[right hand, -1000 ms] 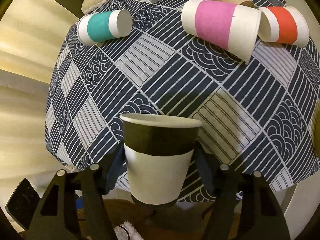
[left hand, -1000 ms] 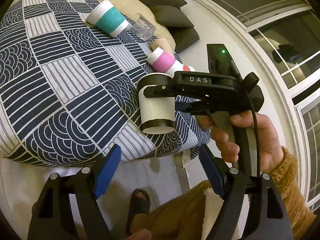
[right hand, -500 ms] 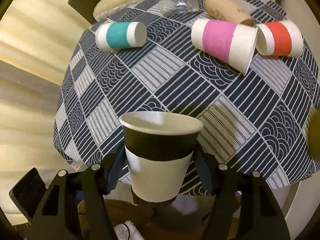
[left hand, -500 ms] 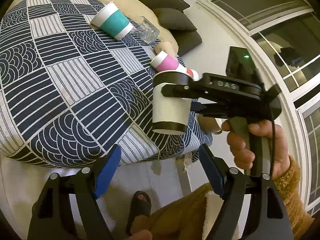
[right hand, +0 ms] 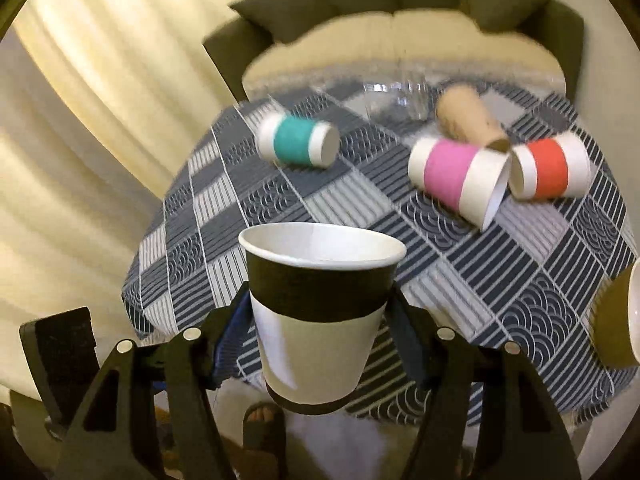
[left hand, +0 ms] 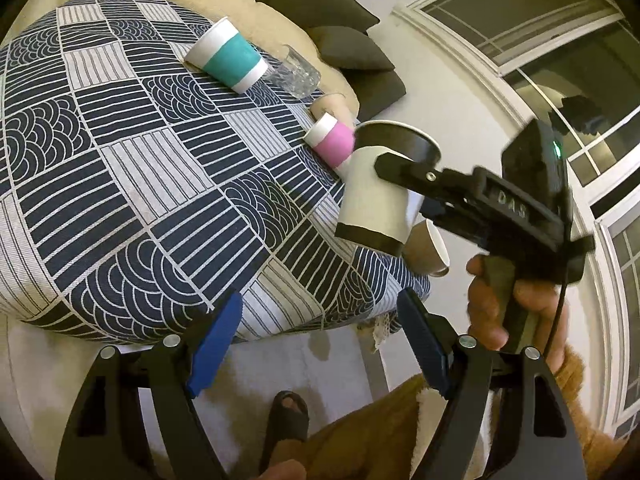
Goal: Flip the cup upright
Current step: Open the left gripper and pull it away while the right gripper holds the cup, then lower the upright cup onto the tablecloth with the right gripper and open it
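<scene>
My right gripper (right hand: 320,320) is shut on a black-and-white paper cup (right hand: 318,316), held mouth up and nearly upright in the air above the near edge of the patterned table (right hand: 520,280). In the left wrist view the same cup (left hand: 376,204) hangs tilted over the table's right edge, clamped in the right gripper (left hand: 390,166). My left gripper (left hand: 316,344) is open and empty, below the table's near edge (left hand: 160,240).
Lying on their sides on the table are a teal-banded cup (right hand: 298,141), a pink-banded cup (right hand: 456,176), a red-banded cup (right hand: 550,168), a brown cup (right hand: 472,120) and a clear glass (right hand: 400,98). Another brown cup (right hand: 618,316) lies at the right edge. A sofa (right hand: 400,36) stands behind.
My right gripper has lifted the black-and-white cup up and to the right, away from the table surface. The left gripper has pulled back a little and stays open.
</scene>
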Tool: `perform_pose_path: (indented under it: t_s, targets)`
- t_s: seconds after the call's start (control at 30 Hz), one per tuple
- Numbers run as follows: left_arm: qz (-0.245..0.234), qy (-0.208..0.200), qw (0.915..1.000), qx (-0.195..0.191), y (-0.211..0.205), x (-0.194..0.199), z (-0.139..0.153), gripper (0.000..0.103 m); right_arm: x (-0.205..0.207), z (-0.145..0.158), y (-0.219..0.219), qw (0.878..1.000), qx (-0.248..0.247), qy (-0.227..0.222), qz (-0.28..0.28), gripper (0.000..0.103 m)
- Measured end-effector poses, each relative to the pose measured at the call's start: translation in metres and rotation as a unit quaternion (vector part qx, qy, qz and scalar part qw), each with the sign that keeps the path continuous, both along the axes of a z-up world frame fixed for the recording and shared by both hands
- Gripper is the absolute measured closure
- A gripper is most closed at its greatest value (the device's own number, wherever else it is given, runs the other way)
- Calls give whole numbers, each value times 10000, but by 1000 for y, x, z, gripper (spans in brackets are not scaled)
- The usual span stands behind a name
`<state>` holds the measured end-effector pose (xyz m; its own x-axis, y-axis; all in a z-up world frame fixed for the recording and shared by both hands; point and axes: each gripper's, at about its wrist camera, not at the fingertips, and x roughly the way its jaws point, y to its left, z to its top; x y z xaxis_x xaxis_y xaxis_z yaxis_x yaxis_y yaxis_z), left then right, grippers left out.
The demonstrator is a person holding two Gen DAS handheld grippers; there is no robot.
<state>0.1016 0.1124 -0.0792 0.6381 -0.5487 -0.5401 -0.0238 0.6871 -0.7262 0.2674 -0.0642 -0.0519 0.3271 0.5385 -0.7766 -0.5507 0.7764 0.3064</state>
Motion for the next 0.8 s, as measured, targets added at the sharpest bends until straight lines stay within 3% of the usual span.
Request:
perform_pose_path:
  t_s: [0.2,0.43,0.7,0.8]
  targets:
    - [148,-76,9999,40,3,0,0,25,-15,-9,-13,9949,526,-860,2,38]
    - [461,-232,9987,-46,12,0,1,25,-32,-24,-24,9783,837,-1881,-214,38]
    - [871,-406,9953,-93,24,-3,3,25,-57,-50,-11,9521,326,-3026,-299,38]
    - [994,-461,9939,-126,29,-4,3,25,-61,-56,-11,9473,296,-3164,-407,38]
